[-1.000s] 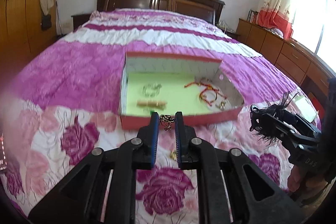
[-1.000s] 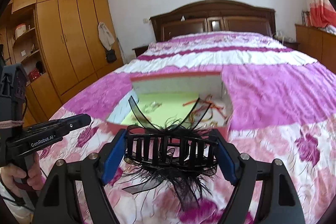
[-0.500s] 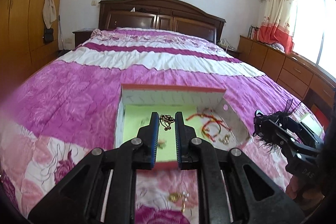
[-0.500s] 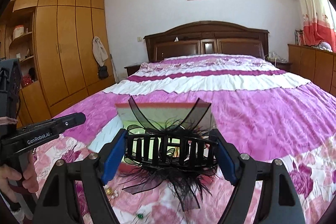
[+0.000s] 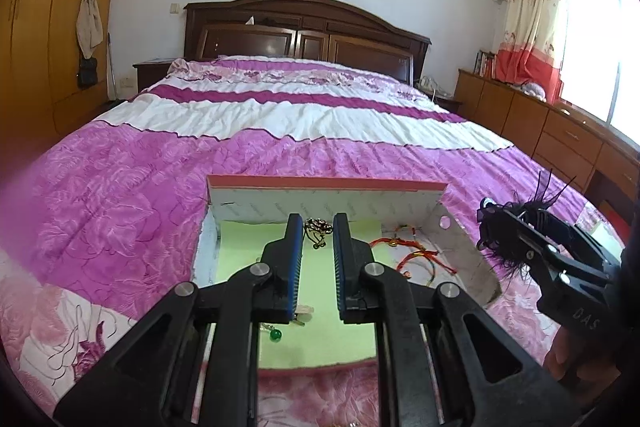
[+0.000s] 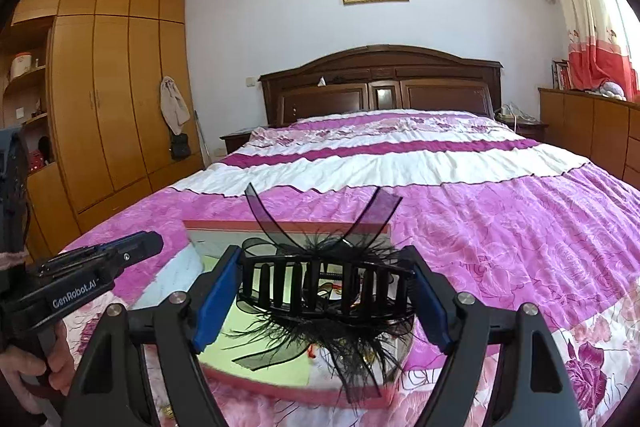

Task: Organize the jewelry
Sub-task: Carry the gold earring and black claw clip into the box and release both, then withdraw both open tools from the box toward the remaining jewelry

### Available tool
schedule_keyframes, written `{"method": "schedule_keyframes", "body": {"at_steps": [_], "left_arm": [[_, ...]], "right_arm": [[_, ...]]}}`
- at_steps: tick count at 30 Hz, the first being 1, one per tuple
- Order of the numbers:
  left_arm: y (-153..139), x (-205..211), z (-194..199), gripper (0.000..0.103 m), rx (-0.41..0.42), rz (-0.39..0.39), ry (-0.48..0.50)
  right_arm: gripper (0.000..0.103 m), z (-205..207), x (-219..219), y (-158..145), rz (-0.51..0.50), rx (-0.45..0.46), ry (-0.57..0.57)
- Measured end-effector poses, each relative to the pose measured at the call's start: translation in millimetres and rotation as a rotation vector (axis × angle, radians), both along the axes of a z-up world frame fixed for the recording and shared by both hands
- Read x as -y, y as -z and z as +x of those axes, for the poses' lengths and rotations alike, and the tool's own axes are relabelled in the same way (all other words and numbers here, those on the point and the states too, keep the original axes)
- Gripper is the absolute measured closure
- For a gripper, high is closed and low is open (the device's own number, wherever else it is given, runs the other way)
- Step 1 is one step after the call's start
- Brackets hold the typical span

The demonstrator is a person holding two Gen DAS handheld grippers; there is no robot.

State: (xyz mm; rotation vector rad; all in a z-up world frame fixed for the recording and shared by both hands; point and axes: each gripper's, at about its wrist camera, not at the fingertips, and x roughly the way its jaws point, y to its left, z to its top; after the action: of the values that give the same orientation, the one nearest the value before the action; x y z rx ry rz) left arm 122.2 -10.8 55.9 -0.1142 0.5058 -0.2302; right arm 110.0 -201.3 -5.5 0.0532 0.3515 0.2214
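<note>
A small gold trinket hangs pinched at the tips of the left tongs above the open box (green-lined) on the bed. The right tongs clamp a black feathered hair claw beside it.

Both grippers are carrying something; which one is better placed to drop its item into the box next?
Left. The left gripper holds the gold chain directly over the box's green floor; the right gripper, holding the black feathered hair clip, sits beside the box's right wall.
</note>
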Motion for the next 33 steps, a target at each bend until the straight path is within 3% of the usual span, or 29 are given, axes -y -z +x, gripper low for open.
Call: {"method": "schedule_keyframes", "body": {"at_steps": [7,23,29,33], "left_arm": [[19,7,21,0.096,-0.055,0.035,-0.01],[71,8,57,0.096,-0.334,0.094,-0.034],[72,3,58,0.094,-0.369,0.066,-0.038],[69,4,55,0.084,-0.363,0.068,-0.023]], "right_arm": [[0.023,29,-1,17,-0.022,-0.079,0.012],[0.023,71,-3,57,-0.077,-0.299,0.038],[0.022,73,-6,57,-0.104,-0.318,0.028],[0.016,73,-6,54,-0.092,-0.33,0.027]]}}
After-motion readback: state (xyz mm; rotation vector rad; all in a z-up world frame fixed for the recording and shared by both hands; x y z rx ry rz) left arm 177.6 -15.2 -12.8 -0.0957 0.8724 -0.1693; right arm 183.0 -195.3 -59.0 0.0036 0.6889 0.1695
